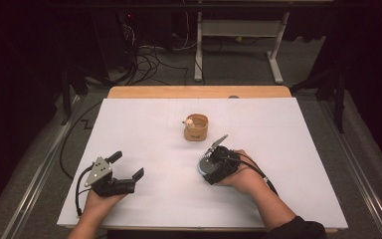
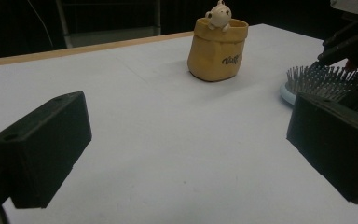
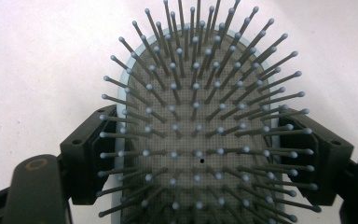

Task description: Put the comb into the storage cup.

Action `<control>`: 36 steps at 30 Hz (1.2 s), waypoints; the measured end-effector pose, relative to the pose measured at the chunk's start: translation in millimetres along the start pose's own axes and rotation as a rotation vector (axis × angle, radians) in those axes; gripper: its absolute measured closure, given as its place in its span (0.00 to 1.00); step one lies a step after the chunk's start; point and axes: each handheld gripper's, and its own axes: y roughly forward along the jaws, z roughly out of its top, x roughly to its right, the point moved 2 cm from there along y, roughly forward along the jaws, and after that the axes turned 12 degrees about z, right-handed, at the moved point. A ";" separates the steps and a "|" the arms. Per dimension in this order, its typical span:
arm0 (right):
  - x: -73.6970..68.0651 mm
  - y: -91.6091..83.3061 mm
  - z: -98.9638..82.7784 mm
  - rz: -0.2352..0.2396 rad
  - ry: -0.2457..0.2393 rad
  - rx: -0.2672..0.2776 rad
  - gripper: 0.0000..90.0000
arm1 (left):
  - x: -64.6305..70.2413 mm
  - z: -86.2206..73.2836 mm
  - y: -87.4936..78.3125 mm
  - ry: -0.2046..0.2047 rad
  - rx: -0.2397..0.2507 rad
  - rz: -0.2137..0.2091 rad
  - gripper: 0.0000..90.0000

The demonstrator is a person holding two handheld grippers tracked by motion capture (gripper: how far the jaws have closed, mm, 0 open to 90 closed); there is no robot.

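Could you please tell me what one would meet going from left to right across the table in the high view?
left gripper → yellow bag-shaped pot with a small figure on its rim → hairbrush held in the right gripper

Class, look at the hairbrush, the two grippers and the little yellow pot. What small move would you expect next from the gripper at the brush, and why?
Probably a short lift. The right gripper has its fingers pressed against both edges of the hairbrush, bristles up, low over the white table. The yellow pot stands just ahead; the left gripper is open and idle.
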 end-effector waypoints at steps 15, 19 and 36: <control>-0.6 -29.4 -0.6 -0.053 0.009 0.156 0.23 | -1.5 0.5 -0.6 0.002 0.003 0.004 0.00; -1.8 -38.9 -0.7 -0.074 0.006 0.223 0.23 | -2.0 0.6 -0.8 -0.004 0.006 0.005 0.01; -3.0 -56.5 -3.8 -0.126 -0.010 0.404 0.23 | -2.6 0.7 -0.5 -0.011 0.004 0.008 0.02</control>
